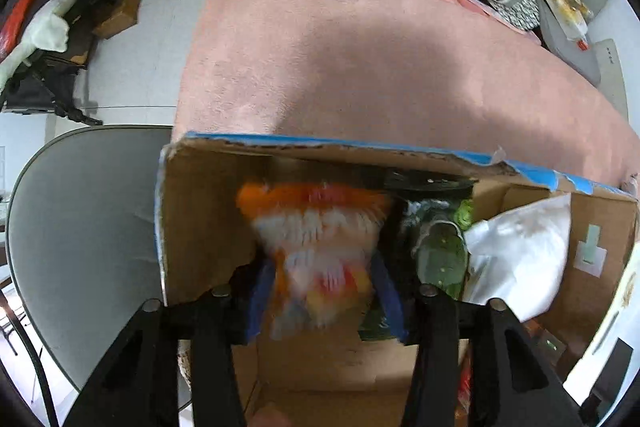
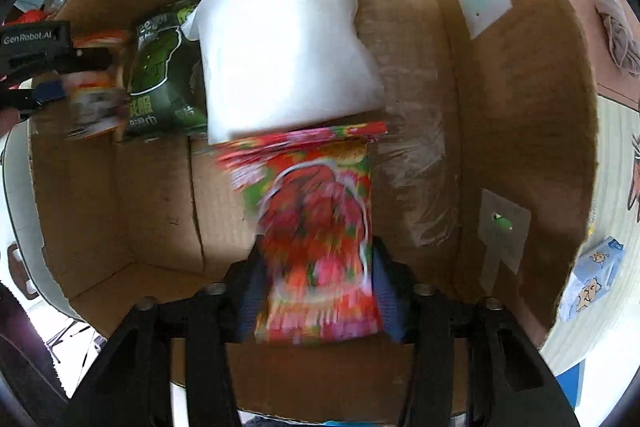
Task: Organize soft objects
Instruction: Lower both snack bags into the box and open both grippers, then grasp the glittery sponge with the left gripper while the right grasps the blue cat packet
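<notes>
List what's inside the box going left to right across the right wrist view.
Left gripper holding an orange-and-white packet → green snack bag → white pillow → bare cardboard box wall. The red packet in the right gripper overlaps, so it's omitted.

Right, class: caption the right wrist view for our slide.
Right gripper lowers a red snack bag into the box beside a white pillow.
</notes>
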`<state>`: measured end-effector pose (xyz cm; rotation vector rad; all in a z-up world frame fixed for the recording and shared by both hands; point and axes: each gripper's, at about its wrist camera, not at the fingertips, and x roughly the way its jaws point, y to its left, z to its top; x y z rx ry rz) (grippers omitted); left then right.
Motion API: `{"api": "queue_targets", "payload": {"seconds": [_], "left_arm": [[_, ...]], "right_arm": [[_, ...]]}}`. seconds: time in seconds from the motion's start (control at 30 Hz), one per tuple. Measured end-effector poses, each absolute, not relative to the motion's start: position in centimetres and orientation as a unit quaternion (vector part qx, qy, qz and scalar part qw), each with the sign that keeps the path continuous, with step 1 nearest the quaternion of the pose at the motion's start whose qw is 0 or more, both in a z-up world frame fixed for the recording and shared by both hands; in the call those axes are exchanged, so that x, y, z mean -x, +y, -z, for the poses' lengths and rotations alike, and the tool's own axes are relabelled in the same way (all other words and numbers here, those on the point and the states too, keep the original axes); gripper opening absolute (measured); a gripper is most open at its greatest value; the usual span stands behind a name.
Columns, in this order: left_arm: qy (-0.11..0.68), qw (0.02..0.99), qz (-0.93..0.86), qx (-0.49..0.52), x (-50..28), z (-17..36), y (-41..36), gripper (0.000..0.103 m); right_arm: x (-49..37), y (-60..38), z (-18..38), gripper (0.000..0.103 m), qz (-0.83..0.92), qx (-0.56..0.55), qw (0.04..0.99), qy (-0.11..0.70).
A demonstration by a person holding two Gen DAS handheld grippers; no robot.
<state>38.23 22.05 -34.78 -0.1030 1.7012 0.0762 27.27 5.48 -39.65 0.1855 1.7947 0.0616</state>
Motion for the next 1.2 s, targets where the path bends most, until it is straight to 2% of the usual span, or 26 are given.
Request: {"api": "queue_targets", "payload": {"seconds": [0.03, 0.07, 0.1, 0.17, 0.2, 0.23, 0.3, 0.87, 1.2], "left_arm": [[0.749, 0.660, -0.033, 0.043, -38.4, 34.7, 22.2, 0.059], [0.746, 0.664, -0.035, 0.038, -38.6, 34.5, 22.3, 0.064], [0.742, 0.668, -0.038, 0.034, -38.5, 34.1, 22.3, 0.074], [0.739, 0.672, -0.033, 0.045, -38.3, 33.6, 22.7, 0.079], [0.738, 0.672, -0.029, 0.052, -38.0, 33.2, 22.8, 0.086], [0.737, 0.674, -0.024, 0.056, -37.8, 32.9, 22.9, 0.093], [0.731, 0.680, -0.024, 0.047, -36.9, 31.9, 22.8, 0.099], [0.666, 0.745, -0.014, 0.037, -23.3, 23.5, 22.0, 0.101], [0.639, 0.768, -0.013, 0.047, -19.3, 19.3, 19.9, 0.101]], "right_arm": [[-27.3, 5.6, 39.6, 0.083, -0.027, -0.083, 0.620, 0.780], [-27.4, 5.8, 39.4, 0.088, -0.029, -0.085, 0.622, 0.778], [-27.5, 6.0, 39.1, 0.089, -0.030, -0.082, 0.626, 0.775], [-27.6, 6.3, 38.4, 0.089, -0.028, -0.077, 0.631, 0.772], [-27.8, 6.5, 38.1, 0.090, -0.029, -0.076, 0.632, 0.770], [-27.8, 6.6, 37.7, 0.097, -0.029, -0.076, 0.634, 0.769], [-27.7, 6.9, 36.9, 0.103, -0.025, -0.072, 0.642, 0.763], [-23.0, 3.9, 26.6, 0.103, -0.023, -0.016, 0.722, 0.691], [-19.0, 2.7, 22.4, 0.103, -0.060, -0.044, 0.734, 0.675]]}}
